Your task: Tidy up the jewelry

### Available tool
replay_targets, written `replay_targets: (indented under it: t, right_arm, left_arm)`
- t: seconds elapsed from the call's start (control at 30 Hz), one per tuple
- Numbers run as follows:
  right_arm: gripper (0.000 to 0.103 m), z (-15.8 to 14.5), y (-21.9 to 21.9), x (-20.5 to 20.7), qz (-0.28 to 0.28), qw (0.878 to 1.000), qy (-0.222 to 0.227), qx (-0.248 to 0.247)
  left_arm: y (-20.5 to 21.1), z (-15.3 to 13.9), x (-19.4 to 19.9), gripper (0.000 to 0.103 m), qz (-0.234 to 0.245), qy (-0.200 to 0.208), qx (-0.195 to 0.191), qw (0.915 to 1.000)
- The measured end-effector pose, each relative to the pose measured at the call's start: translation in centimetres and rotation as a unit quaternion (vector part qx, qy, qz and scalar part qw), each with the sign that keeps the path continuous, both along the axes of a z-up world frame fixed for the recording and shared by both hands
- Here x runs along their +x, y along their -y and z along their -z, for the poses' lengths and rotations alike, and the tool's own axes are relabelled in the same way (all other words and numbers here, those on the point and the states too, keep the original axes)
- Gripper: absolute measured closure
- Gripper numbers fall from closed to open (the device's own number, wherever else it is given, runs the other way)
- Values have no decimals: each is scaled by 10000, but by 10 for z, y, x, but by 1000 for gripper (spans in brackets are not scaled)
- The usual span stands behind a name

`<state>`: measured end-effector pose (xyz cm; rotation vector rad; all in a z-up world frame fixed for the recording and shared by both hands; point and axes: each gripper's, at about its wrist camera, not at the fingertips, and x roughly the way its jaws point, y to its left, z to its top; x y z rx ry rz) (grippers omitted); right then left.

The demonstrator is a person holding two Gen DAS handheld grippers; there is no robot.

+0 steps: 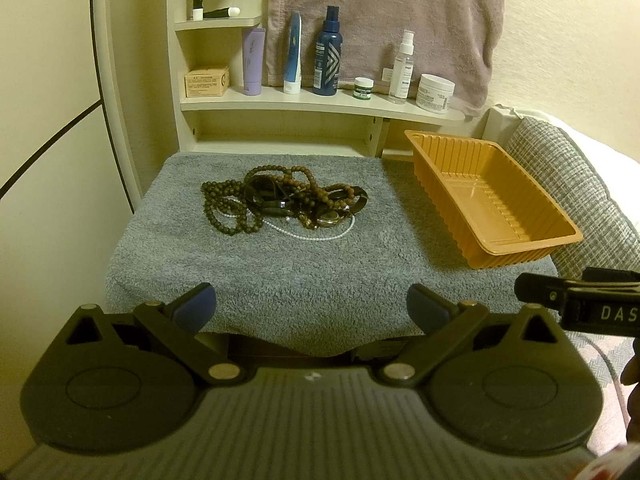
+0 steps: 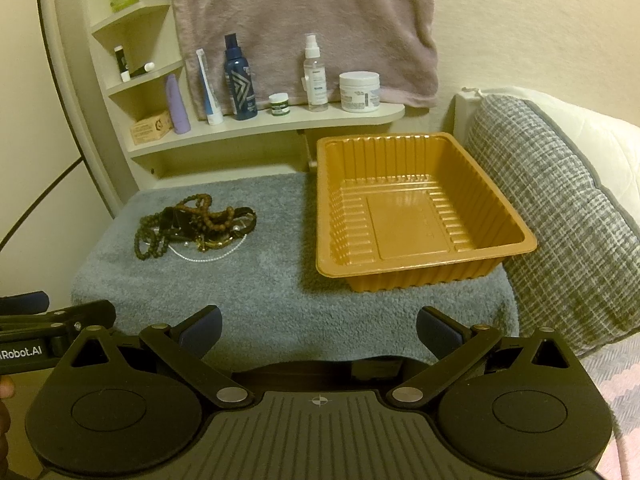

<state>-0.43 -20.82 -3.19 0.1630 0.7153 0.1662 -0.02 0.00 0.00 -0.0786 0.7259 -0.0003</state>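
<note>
Grey towel [image 1: 320,272] bears tangled jewelry [image 1: 280,204], orange tray [image 2: 404,216] at right edge; both tongs [image 1: 311,306] [image 2: 318,330] agape, empty.

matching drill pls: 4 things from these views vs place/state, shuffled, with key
1. jewelry pile
2. orange tray
3. white cream jar
4. left gripper

A. on the shelf, right end
B. empty, on the towel's right side
C. jaws open, holding nothing
D. tangled on the grey towel, left of the tray

Pairs: 1-D, 2-B, 3-A, 4-C
</note>
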Motion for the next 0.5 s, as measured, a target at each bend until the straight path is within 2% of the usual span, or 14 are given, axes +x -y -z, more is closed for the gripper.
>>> replay_targets:
  t: [0.27, 0.5]
  right_arm:
    - [0, 2, 40, 2, 623, 9970, 244, 379]
    - [1, 15, 101, 21, 1155, 9919, 390, 361]
  left_arm:
    - [-11, -2, 6, 2, -105, 20, -501, 9987]
    - [-30, 8, 29, 2, -184, -23, -813, 9965]
